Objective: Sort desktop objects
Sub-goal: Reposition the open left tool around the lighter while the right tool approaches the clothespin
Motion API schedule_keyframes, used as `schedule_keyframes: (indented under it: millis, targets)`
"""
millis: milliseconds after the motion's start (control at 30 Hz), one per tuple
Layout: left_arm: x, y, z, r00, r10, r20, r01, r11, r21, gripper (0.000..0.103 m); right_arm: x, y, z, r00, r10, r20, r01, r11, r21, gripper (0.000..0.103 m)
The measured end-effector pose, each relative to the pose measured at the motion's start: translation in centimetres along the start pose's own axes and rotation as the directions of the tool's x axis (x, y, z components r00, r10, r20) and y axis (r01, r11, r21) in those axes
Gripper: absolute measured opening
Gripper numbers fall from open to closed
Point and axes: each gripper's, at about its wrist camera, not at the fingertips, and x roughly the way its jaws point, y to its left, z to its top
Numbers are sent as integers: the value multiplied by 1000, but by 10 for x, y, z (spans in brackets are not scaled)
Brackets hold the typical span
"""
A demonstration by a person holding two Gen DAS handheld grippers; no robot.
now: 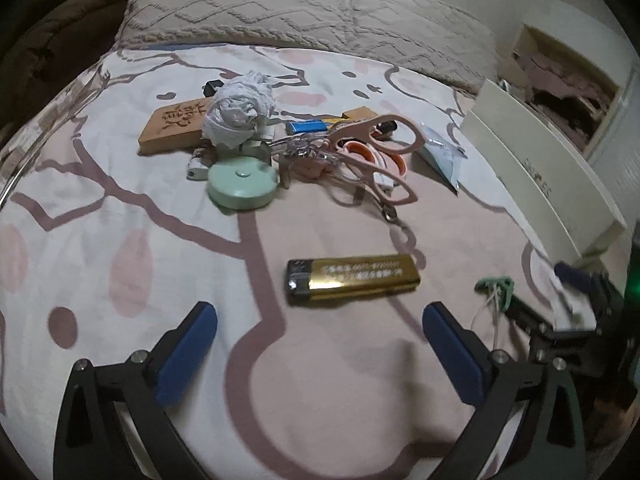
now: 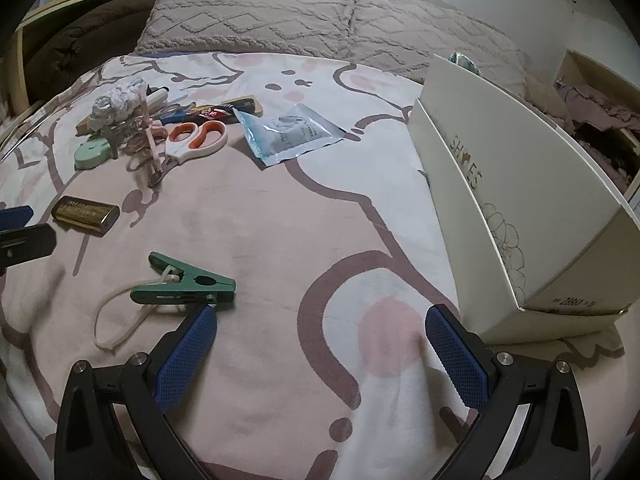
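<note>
My left gripper (image 1: 320, 324) is open and empty, low over the bedspread. A gold and black lighter (image 1: 352, 280) lies just ahead of its fingertips; it also shows in the right wrist view (image 2: 86, 215). My right gripper (image 2: 320, 326) is open and empty. A green clip (image 2: 186, 280) with a white loop lies just ahead of its left finger (image 2: 188, 354); the clip also shows in the left wrist view (image 1: 496, 286). Further back is a pile: pink scissors (image 1: 368, 152), orange and white scissors (image 2: 198, 140), a mint round case (image 1: 242, 184), a wooden block (image 1: 174, 126), crumpled paper (image 1: 238, 110).
A white shoe box (image 2: 520, 200) stands at the right, close to my right gripper. A blue foil packet (image 2: 290, 134) lies behind the middle of the bedspread. Grey pillows (image 2: 280, 12) line the back. A blue battery (image 1: 306, 126) is in the pile.
</note>
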Motion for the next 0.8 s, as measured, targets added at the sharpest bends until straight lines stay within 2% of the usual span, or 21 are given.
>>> schedule_keyframes:
  millis: [133,300,400,667,800]
  targets:
    - [7,-10,3,1000,1,9,-1,999,-41,103,3,-4,1,1000,0,-4,0,1000,19,103]
    - [18,-25,3,999,52,2,-51,999,-9,103,4,-5,0,1000,12,-1,-12,1000,27,103]
    - [22,-24,3,998,65,8,-65,998,-28,103,2,-4,-1,1000,17,7,-17,999,27,103]
    - [31,-26,-2,995,104,9,-104,994,-16,103,-12,7,-8,996,53,69,-50,998,-34,103]
    - [29,-17,-1,999,47,24,-45,997,-55,102,-16,12,-9,991,121,65,-118,992,-44,103]
